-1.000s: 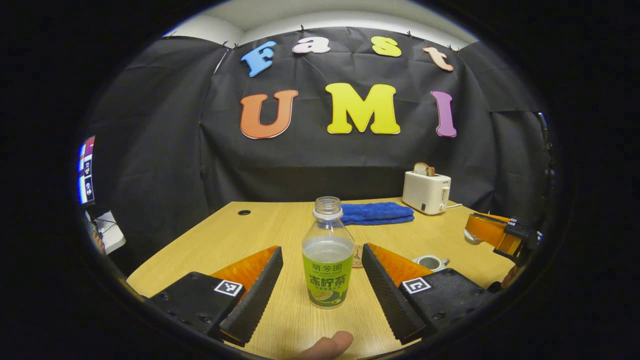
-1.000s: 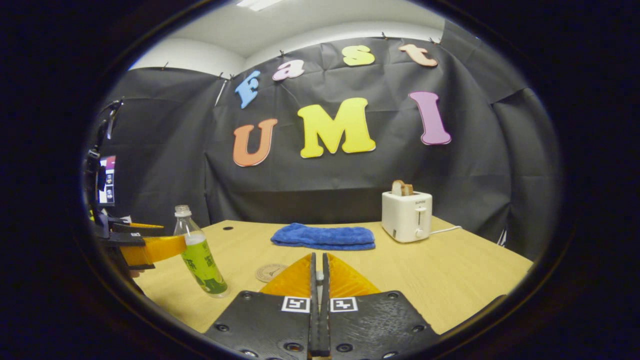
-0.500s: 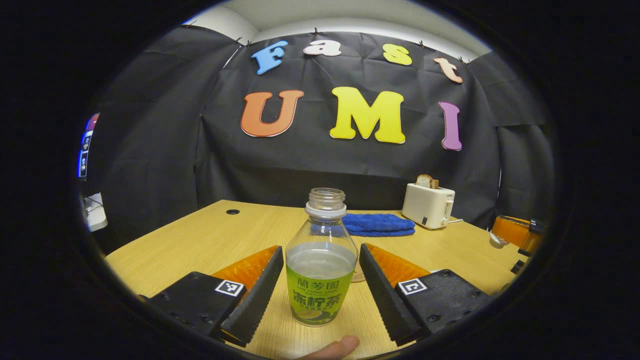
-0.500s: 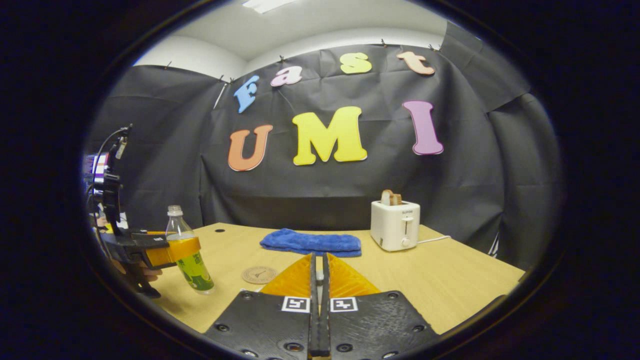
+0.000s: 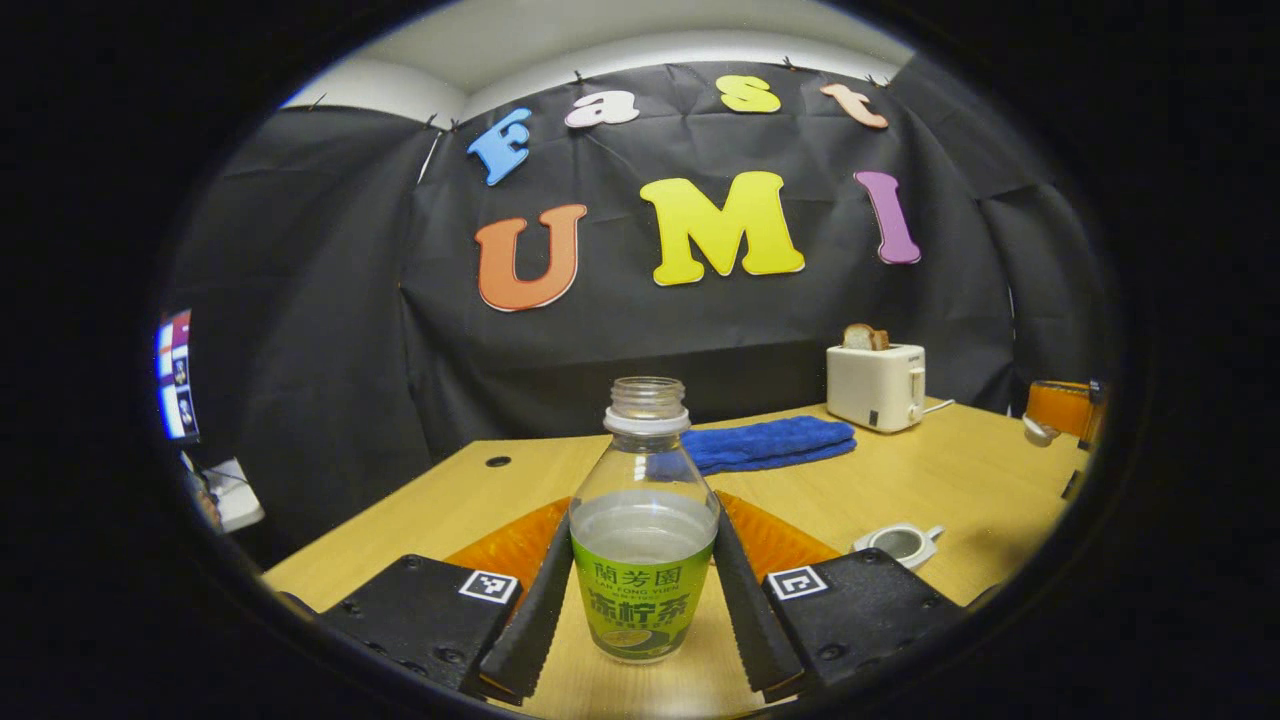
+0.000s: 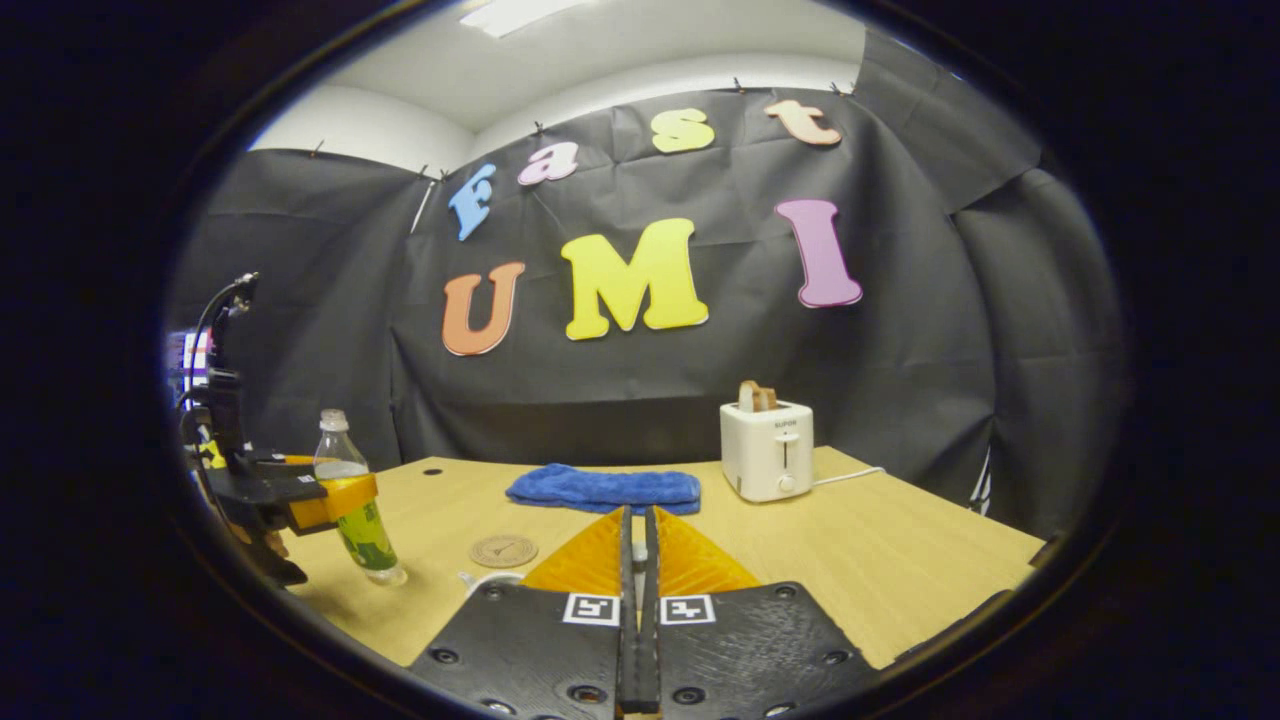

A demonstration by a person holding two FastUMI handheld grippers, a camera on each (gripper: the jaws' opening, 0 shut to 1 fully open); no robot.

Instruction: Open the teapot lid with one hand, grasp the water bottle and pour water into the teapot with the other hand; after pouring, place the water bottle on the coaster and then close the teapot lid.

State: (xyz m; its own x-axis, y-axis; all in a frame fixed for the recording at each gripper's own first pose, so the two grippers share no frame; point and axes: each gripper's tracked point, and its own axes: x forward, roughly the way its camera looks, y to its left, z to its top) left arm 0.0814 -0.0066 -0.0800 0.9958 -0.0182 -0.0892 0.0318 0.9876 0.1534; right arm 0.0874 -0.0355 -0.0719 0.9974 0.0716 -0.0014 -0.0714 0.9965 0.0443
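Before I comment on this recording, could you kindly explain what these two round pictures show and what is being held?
There is no robot arm here: a person holds one two-finger gripper in each hand, and a fisheye camera rides on each, looking along its fingers.

The left gripper view shows the left gripper closed on both sides of an uncapped, partly full water bottle. The right gripper view looks along the right gripper, whose fingers are nearly together. From the left gripper view it appears to pinch a small white piece, probably the teapot lid.

On the wooden table are the open white teapot, a round coaster, a folded blue towel and a white toaster with toast in it.
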